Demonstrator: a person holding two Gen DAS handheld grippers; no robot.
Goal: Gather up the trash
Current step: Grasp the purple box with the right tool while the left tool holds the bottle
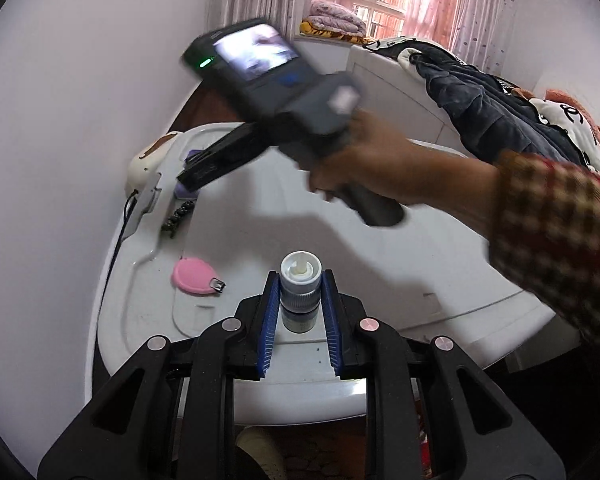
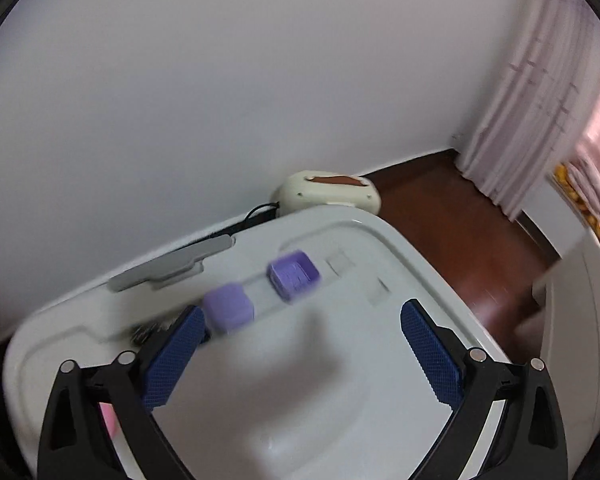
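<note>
The small grey-capped bottle with a white nozzle [image 1: 300,292] sits right between the 2 blue ribbed pads [image 1: 271,316] of the left gripper [image 1: 300,300], upright above the near part of the white plastic lid [image 1: 380,248] of the storage box. The bottle's cap is ribbed grey, the open white tip points toward the camera, and the lower body looks pale and greenish. The left jaws stand narrow and both pads press the bottle's sides: it is gripped.

On the lid, to the left of the bottle, lies a pink oval nail clipper case [image 1: 194,278] with a metal clip. Farther back along the lid's left edge sits a string of dark beads [image 1: 178,216].

Over the far part of the lid the person's right hand [image 1: 376,168], in a brown checked sleeve [image 1: 556,232], carries the right gripper [image 2: 300,356], blurred with motion. In the right wrist view its blue pads [image 2: 432,360] stand wide apart with only bare lid between them; nothing is held. Just beyond the left pad lie 2 purple pieces: a smooth lilac cube-shaped cap [image 2: 229,308] and a purple open box [image 2: 294,276], both blurred, resting on the lid. A cream rounded device [image 2: 328,192] stands past the lid's far corner, against the wall.
</note>
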